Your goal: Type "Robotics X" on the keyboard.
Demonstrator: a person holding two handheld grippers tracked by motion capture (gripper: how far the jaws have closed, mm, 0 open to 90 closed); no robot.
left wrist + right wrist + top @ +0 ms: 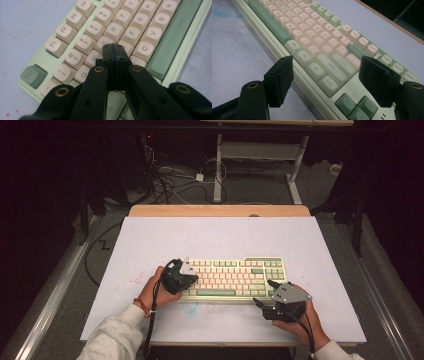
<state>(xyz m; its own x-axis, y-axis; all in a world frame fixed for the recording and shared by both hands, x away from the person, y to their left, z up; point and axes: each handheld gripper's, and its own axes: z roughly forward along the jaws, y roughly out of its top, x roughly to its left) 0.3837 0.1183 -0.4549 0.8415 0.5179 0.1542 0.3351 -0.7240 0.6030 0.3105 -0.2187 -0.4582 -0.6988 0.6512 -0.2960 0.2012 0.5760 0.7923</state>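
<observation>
Both grippers [178,276] [266,293] over keyboard [235,277]

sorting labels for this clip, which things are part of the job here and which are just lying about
In the job:
- pale green keyboard with cream keys
- left tongs, shut over the keys
- right tongs, open at the keyboard's right end

Lying about:
- tangled cables on the floor
- white table frame

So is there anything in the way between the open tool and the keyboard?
No, nothing visible. The right tool is open, and past its jaws only the keyboard shows: the Ctrl, Shift and arrow keys at its near right corner. The left tool is shut, right above the letter keys.
</observation>
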